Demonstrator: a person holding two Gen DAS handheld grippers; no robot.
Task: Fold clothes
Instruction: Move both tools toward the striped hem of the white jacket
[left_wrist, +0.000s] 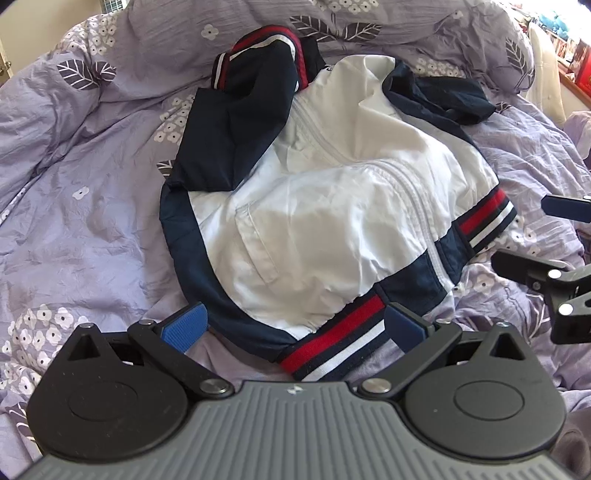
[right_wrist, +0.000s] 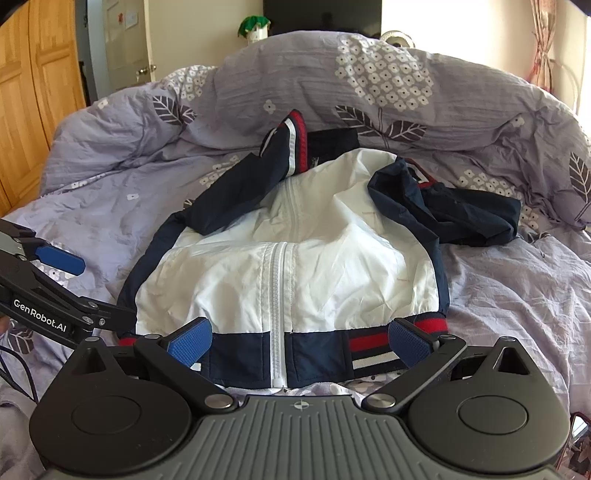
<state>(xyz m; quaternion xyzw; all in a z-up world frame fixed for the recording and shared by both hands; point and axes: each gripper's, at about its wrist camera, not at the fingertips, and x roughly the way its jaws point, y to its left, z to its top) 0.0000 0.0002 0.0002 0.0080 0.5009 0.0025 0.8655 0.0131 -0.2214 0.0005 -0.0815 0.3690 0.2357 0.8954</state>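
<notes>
Where it nears the jacket (right_wrist: 288, 258), the left hand-held gripper (right_wrist: 92, 291) reads "GenRobot.AI"

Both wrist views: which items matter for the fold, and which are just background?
In play:
jacket, zipped, front up on the bed
left sleeve, folded across the chest
right sleeve, bunched to the side
left gripper, jaws open
right gripper, jaws open

Background:
duvet
wardrobe
door
</notes>
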